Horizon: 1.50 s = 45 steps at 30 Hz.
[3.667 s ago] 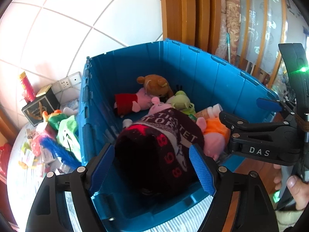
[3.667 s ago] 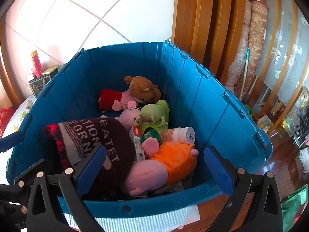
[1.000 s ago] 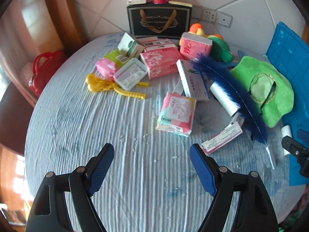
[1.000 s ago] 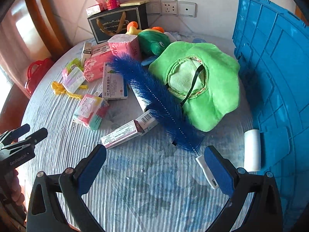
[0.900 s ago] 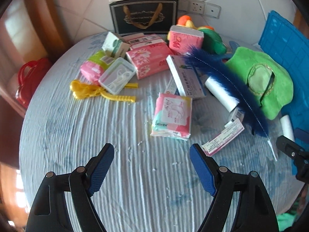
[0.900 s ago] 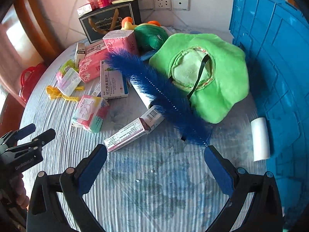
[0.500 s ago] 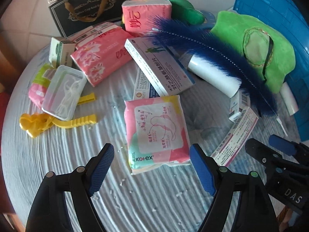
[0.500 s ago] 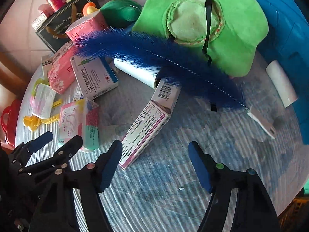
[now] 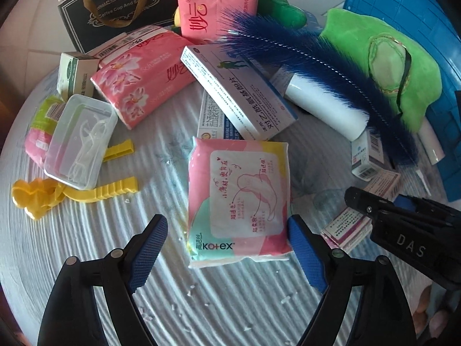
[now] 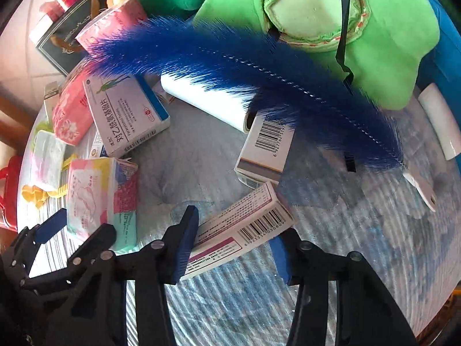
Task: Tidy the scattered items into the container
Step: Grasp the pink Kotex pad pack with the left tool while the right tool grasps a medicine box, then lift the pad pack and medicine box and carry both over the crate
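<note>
- Both grippers have dropped right down onto the table now, off the blue crate and in among the clutter.
- Left gripper: fingers wide apart, straddling the near end of the pink Kotex pad pack. The right pad looks to be touching the pack's edge, the left one stands clear of it. Nothing gripped yet.
- Right gripper: it has narrowed a good deal over the last half second, and the long medicine carton with the barcode lies between its fingers. The left finger is against the carton; whether the right one has made contact, I cannot tell.
- So two pickups are being lined up at once, a good sign for clearing the table faster.
- Just beyond: a second small barcode box, the white roll, and the blue feather brush draped across them.
- Further back, the green plush hat, tissue packs and black gift bag.
- The blue crate waits at the right edge.
</note>
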Available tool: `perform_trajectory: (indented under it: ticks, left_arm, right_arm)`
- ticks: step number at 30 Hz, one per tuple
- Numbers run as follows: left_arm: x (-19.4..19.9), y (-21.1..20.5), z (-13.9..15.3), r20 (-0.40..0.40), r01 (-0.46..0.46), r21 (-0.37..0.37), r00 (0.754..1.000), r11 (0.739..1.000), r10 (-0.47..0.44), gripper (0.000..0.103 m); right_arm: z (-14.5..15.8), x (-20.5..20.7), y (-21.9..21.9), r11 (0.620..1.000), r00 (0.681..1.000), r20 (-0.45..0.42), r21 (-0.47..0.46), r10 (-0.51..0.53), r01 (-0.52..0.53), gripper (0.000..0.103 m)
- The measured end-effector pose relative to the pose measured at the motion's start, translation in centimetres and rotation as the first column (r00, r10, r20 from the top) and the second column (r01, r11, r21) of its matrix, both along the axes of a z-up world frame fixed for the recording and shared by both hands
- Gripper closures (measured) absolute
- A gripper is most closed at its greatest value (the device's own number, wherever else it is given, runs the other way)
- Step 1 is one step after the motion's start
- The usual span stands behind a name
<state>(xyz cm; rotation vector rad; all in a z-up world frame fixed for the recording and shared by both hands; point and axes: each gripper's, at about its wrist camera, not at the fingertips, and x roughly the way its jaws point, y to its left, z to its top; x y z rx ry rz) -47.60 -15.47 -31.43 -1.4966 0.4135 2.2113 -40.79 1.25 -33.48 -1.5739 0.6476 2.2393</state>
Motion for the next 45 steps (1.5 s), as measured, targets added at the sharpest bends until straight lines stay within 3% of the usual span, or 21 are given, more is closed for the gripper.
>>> perform_trajectory:
  ticks: [6, 10, 11, 12, 13, 16, 19, 22, 27, 31, 34, 37, 42, 45]
  left_arm:
    - [0.5, 1.6, 1.1, -0.006, 0.02, 0.003, 1.0, 1.0, -0.02, 0.018]
    - [-0.1, 3.5, -0.5, -0.012, 0.026, -0.073, 1.0, 0.997, -0.027, 0.017]
    - [-0.3, 3.6, -1.1, -0.001, 0.022, -0.085, 1.0, 0.996, -0.022, 0.019]
    - [-0.3, 3.4, -1.5, 0.007, 0.016, -0.091, 1.0, 0.996, -0.015, 0.027]
    - [-0.1, 3.2, -1.8, 0.018, 0.007, -0.091, 1.0, 0.996, -0.006, 0.032]
    - [0.9, 2.3, -1.7, 0.024, -0.013, -0.063, 1.0, 0.998, 0.014, 0.032]
    - [2.6, 1.4, -1.5, 0.045, -0.02, -0.053, 0.999, 0.998, 0.022, 0.033]
    - [4.6, 0.9, -1.4, 0.06, -0.008, -0.052, 0.998, 0.999, 0.011, 0.033]
    - [6.6, 0.4, -1.2, 0.078, -0.013, -0.034, 0.997, 0.999, 0.016, 0.033]
    - [7.7, 0.9, -1.0, 0.083, -0.044, -0.021, 0.996, 0.999, 0.046, 0.033]
    - [8.2, 2.0, -0.8, 0.076, -0.034, -0.01, 0.997, 0.999, 0.035, 0.033]
    - [8.0, 3.3, -0.8, 0.061, -0.039, -0.019, 0.997, 0.999, 0.04, 0.032]
    - [7.7, 4.1, -0.8, 0.038, -0.052, -0.049, 0.998, 0.997, 0.054, 0.032]
    - [7.7, 4.0, -0.6, 0.028, -0.063, -0.056, 0.998, 0.996, 0.065, 0.032]
  right_arm:
    - [0.8, 1.5, 0.8, 0.995, 0.995, 0.073, 0.077, 0.06, -0.066, 0.056]
    - [0.9, 2.3, 1.8, 0.993, 0.992, 0.099, 0.073, 0.08, -0.088, 0.056]
    - [1.0, 2.5, 2.0, 0.994, 0.993, 0.096, 0.073, 0.069, -0.076, 0.056]
    - [1.2, 2.7, 2.2, 0.995, 0.994, 0.089, 0.069, 0.063, -0.069, 0.055]
    - [1.4, 2.9, 2.3, 0.996, 0.995, 0.078, 0.062, 0.061, -0.066, 0.053]
    - [2.0, 3.4, 2.2, 0.997, 0.997, 0.059, 0.054, 0.056, -0.059, 0.034]
    - [2.1, 3.6, 1.4, 0.995, 0.995, 0.054, 0.059, 0.083, -0.086, 0.034]
    - [1.6, 3.4, -0.1, 0.985, 0.985, 0.088, 0.071, 0.151, -0.158, 0.059]
    - [2.1, 3.9, -2.6, 0.936, 0.948, 0.17, 0.189, 0.268, -0.298, 0.074]
    - [2.2, 5.3, -1.6, 0.932, 0.941, 0.189, 0.179, 0.282, -0.315, 0.075]
    - [2.5, 6.8, 0.7, 0.962, 0.962, 0.108, 0.08, 0.251, -0.26, 0.075]
    - [2.9, 8.3, 2.9, 0.981, 0.982, 0.0, -0.048, 0.187, -0.187, 0.064]
    - [3.5, 9.2, 3.3, 0.984, 0.984, -0.052, -0.035, 0.173, -0.175, 0.059]
    - [2.5, 8.6, 3.2, 0.974, 0.974, -0.024, -0.019, 0.223, -0.224, 0.059]
